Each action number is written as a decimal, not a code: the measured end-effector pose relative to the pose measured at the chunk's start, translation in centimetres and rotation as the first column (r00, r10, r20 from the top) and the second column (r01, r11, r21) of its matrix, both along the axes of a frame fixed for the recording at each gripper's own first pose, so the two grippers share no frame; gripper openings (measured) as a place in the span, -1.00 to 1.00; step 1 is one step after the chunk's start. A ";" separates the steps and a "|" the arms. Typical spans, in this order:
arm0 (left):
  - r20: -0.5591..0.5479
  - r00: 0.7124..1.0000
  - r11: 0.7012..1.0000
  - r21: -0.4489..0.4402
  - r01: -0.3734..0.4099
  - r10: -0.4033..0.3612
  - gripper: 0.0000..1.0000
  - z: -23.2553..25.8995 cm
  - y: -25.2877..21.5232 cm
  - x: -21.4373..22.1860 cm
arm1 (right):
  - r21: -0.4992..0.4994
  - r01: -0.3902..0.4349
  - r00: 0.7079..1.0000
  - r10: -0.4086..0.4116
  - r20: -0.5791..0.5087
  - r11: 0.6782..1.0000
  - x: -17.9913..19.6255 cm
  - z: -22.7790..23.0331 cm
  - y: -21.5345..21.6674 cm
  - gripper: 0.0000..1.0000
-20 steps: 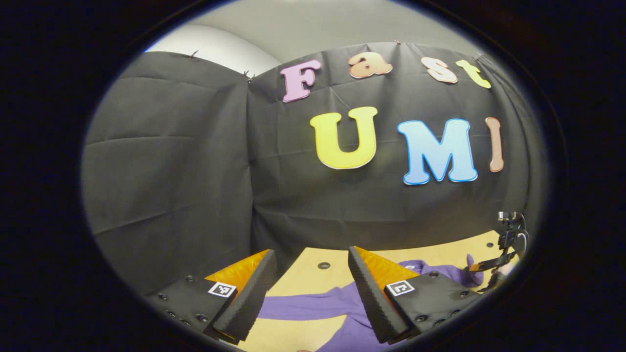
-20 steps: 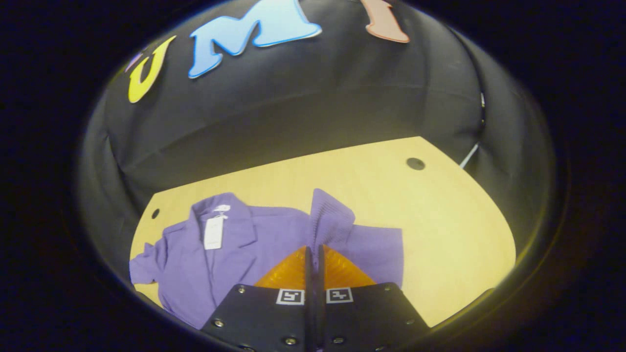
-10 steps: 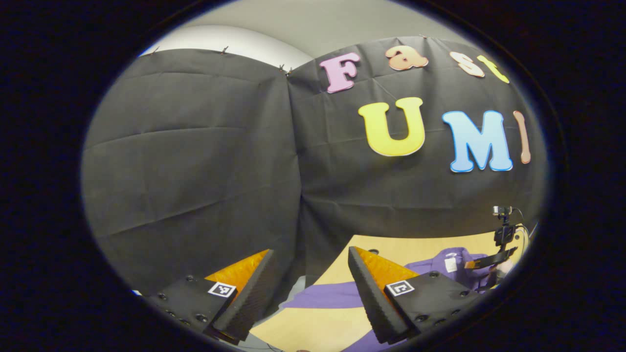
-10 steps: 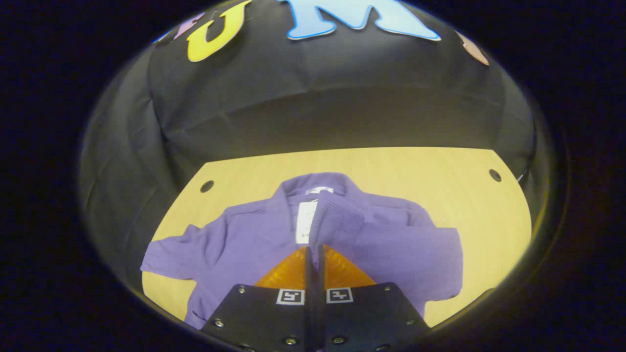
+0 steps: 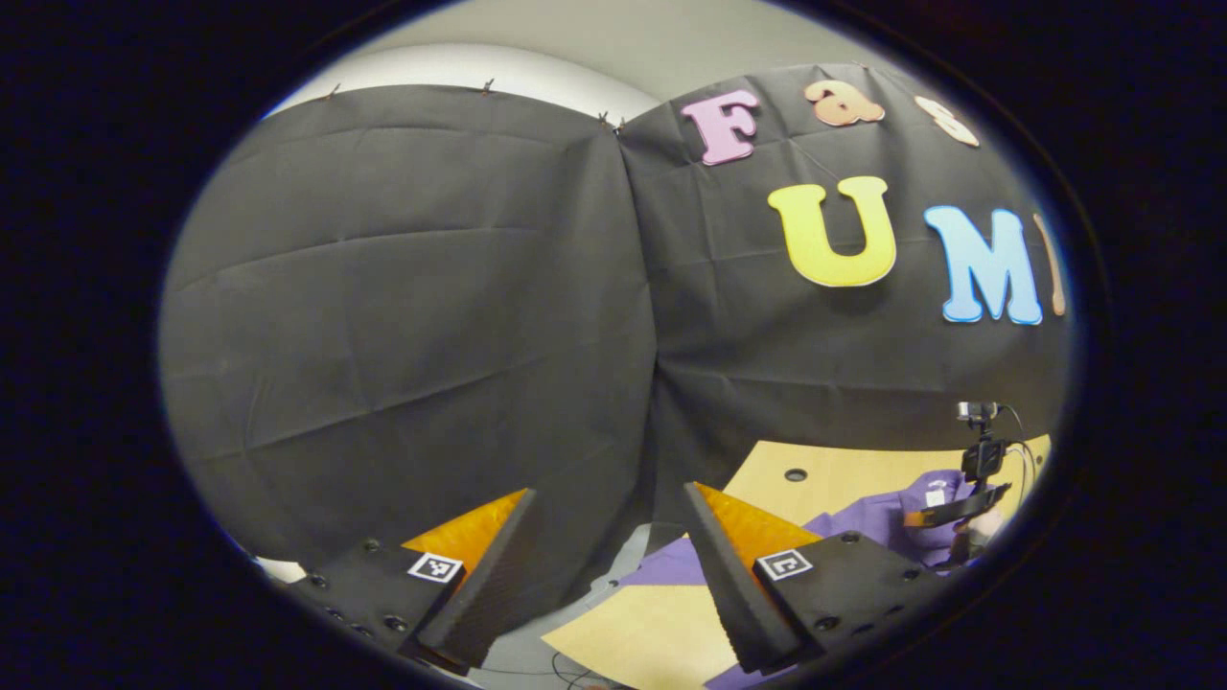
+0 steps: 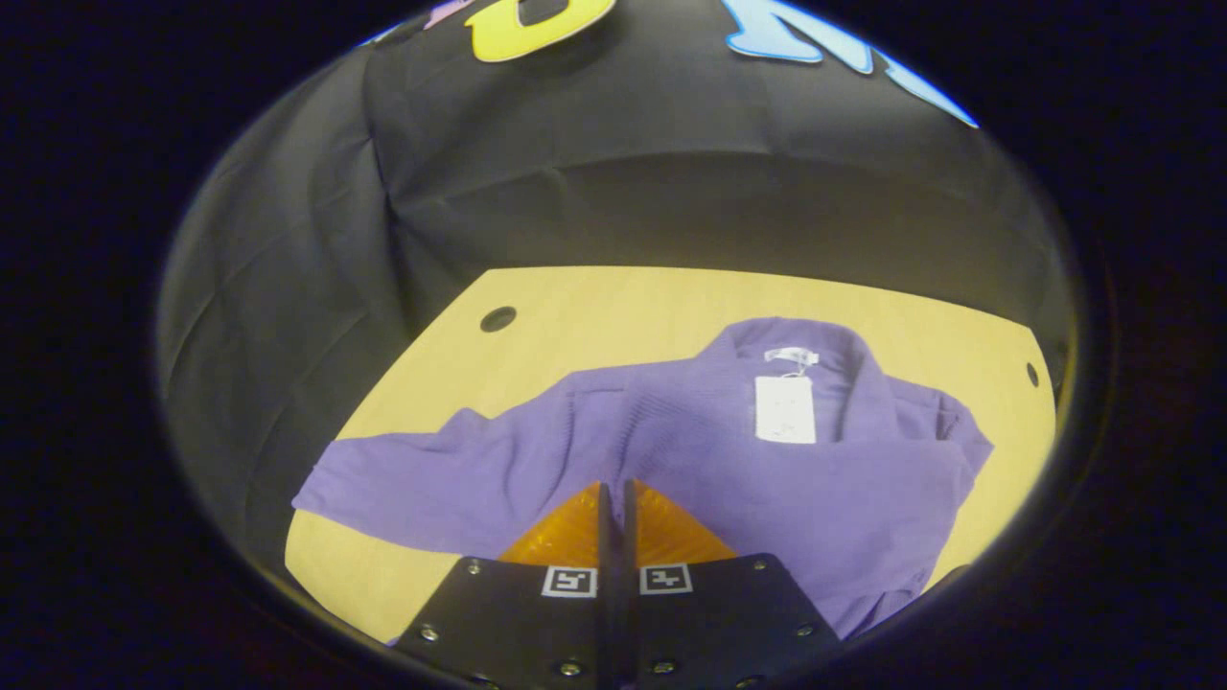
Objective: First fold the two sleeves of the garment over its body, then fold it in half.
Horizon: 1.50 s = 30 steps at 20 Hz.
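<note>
A purple garment (image 6: 767,489) lies face up on the wooden table (image 6: 594,316), collar and white tag (image 6: 786,407) toward the far side. Its left sleeve (image 6: 412,479) stretches out flat to the left. My right gripper (image 6: 613,487) hovers low over the body, shut on the other sleeve; a ridge of cloth runs up from its tips and the cuff is hidden. In the left gripper view, my left gripper (image 5: 609,494) is open with nothing between its fingers, past the table's left corner (image 5: 633,637). The outstretched sleeve end (image 5: 671,565) lies beside its right finger.
The booth's black cloth wall stands close behind and to the left of the table. Round holes (image 6: 497,318) (image 6: 1030,374) mark the table's far corners. Grey floor with cables shows below the corner (image 5: 575,661). Far right, the other gripper and a hand (image 5: 973,498) hang over the garment (image 5: 882,517).
My right gripper has carried the sleeve leftward across the body, so the collar now sits to its right. The left gripper has turned left, off the table's edge, still open.
</note>
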<state>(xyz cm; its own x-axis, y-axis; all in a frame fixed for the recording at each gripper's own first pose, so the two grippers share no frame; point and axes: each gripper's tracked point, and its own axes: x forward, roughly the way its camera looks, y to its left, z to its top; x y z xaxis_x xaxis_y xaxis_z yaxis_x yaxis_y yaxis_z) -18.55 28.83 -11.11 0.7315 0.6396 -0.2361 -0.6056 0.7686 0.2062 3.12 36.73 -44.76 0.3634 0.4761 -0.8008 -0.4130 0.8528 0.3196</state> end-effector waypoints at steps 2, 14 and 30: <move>-0.005 1.000 1.000 -0.002 -0.011 0.011 0.86 -0.3 0.5 -0.5 | -0.003 -0.014 1.000 0.014 -0.006 1.000 -0.6 -0.4 1.0 -0.96; -0.016 1.000 1.000 -0.008 -0.011 0.011 0.86 -1.3 1.6 0.2 | -0.036 -0.097 0.993 0.094 -0.072 0.995 -4.1 -3.1 3.2 -0.95; -0.066 0.992 0.988 -0.126 0.094 -0.103 0.87 -9.5 1.4 5.0 | 0.001 -0.063 0.997 0.063 -0.055 0.998 -3.4 -0.9 2.2 -0.51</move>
<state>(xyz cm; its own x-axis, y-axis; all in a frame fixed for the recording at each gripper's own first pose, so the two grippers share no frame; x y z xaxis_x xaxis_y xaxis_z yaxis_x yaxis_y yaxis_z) -13.51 30.20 -20.60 0.7680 0.5280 -0.3625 -0.5123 0.8461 0.1470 -0.31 38.92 -45.65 0.2883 0.4960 -0.8191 -0.4483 0.8258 0.3423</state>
